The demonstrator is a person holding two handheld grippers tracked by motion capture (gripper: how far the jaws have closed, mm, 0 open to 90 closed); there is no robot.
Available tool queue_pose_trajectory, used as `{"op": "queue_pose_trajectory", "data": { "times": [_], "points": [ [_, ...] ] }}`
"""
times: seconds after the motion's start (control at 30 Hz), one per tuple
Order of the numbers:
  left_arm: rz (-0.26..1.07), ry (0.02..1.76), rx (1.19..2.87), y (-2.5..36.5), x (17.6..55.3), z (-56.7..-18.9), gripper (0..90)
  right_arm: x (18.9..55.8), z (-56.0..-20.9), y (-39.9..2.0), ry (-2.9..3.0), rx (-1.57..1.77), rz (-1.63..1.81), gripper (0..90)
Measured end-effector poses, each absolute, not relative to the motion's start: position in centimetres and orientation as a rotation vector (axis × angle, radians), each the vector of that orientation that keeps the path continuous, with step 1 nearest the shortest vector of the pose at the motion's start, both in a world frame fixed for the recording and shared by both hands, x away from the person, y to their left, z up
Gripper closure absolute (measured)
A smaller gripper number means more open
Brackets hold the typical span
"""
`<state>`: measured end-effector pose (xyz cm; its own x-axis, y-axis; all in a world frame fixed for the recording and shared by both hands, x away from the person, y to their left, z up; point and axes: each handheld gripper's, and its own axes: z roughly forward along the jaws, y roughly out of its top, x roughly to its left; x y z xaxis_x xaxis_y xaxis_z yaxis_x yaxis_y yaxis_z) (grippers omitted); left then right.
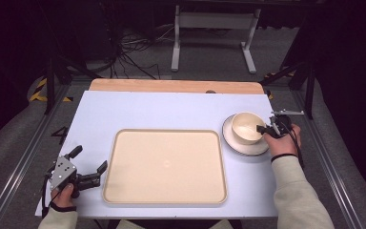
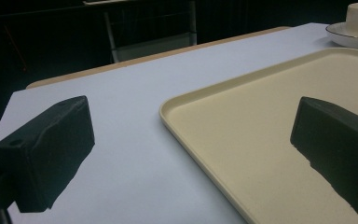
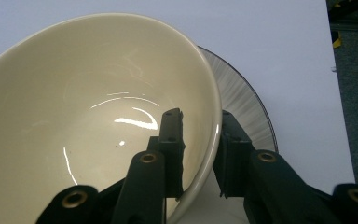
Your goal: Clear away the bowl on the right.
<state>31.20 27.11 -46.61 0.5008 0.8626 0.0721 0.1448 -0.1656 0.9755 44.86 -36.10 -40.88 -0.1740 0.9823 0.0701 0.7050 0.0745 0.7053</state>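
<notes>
While right gripper (image 3: 200, 154) clamps bowl (image 3: 88, 121) rim (bowl on plate (image 3: 247, 107)), left gripper (image 1: 89, 167) gapes beside tray (image 1: 164, 164).

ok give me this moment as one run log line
right gripper: shut on bowl rim | bowl: on plate | left gripper: open, beside tray | tray: empty

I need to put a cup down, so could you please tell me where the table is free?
The shallow cream plastic tray is bare, as is the pale blue tabletop behind it. The right side is crowded: cream ceramic bowl on dark-rimmed saucer.
</notes>
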Motion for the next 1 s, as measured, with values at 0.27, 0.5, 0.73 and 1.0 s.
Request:
{"op": "queue_pose_trajectory", "data": {
  "times": [0.27, 0.5, 0.73, 1.0],
  "points": [
    [0.802, 0.875, 1.63, 27.1, 31.2, -46.6, 0.2, 44.9, -40.8, -36.1, 1.895, 1.723, 0.862, 82.5],
    [0.801, 0.875, 1.63, 27.1, 31.2, -46.6, 0.3, 44.8, -40.7, -36.0, 1.874, 1.764, 0.866, 83.2],
    [0.803, 0.875, 1.634, 27.1, 31.2, -46.6, 0.3, 44.7, -40.3, -35.8, 1.851, 1.812, 0.87, 83.7],
    [0.8, 0.874, 1.636, 27.1, 31.2, -46.6, 0.2, 44.6, -39.2, -34.9, 1.846, 1.807, 0.831, 83.6]
  ]
}}
